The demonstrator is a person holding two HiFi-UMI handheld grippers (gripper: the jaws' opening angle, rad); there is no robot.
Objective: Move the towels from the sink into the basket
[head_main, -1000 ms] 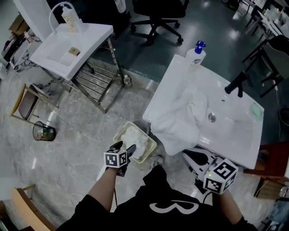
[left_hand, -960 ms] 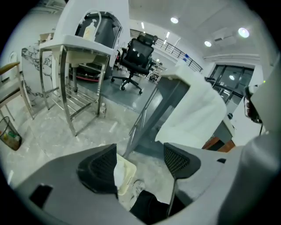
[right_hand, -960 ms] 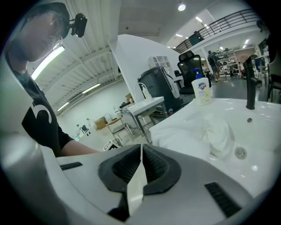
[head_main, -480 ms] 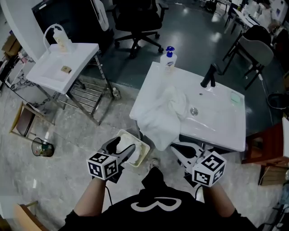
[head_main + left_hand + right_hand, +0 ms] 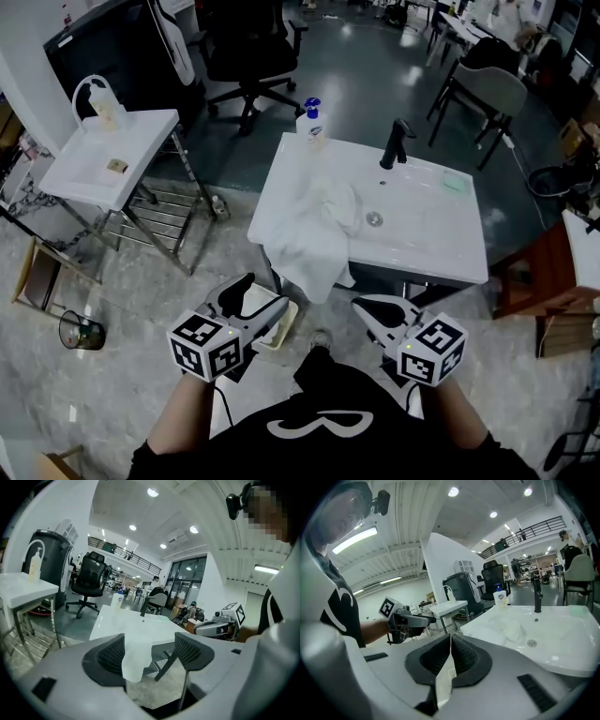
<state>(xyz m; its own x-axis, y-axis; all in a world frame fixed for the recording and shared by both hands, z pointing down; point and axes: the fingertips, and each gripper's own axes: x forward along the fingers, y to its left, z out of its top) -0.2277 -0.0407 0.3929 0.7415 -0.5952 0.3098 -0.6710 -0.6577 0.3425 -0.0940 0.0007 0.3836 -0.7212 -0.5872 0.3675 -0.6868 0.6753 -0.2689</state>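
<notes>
Head view: towel overhangs sink, seemingly beyond left claw.

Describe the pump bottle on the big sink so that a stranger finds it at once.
Find the large white sink in the middle of the head view, with the white towel draped over its near edge. On its far left corner stands the pump bottle: white with a blue pump top, unlike the black tap further right.
</notes>
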